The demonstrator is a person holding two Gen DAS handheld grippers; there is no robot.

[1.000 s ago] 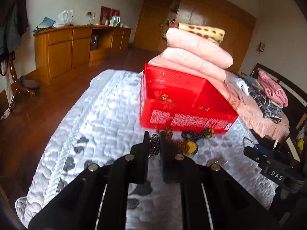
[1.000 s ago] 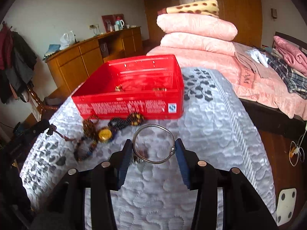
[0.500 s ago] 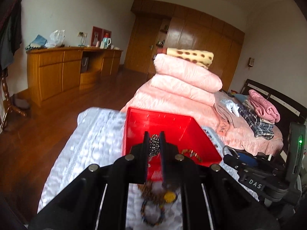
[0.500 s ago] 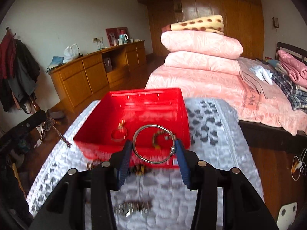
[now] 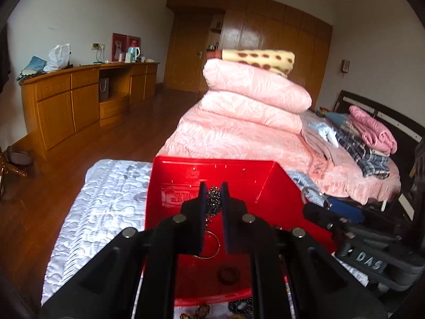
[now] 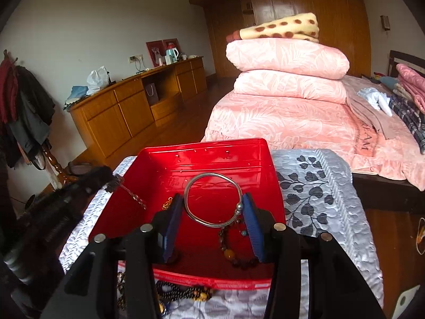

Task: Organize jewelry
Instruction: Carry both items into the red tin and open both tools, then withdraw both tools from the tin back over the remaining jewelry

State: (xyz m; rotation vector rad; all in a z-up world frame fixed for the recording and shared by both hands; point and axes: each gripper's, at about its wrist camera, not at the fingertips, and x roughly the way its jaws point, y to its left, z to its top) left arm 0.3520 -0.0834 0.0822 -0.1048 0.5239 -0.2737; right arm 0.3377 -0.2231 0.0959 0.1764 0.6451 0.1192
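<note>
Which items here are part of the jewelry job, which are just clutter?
Job:
- red box
- silver bangle in right claw
- beaded chain in left claw
- bead bracelet in box

Clutter:
- pink quilts
- spotted blanket
- wooden sideboard

The left tool [image 5: 213, 196] was matte black, its two angular arms studded with round silver bolt heads. The right tool [image 6: 214, 214] was the same black build with silver bolts, but its fingers [image 6: 253, 223] carried blue pads, and its body bore white "DAS" lettering.

red box [image 6: 261, 159], silver bangle [image 6: 212, 199], pink quilts [image 6: 287, 58]
</note>
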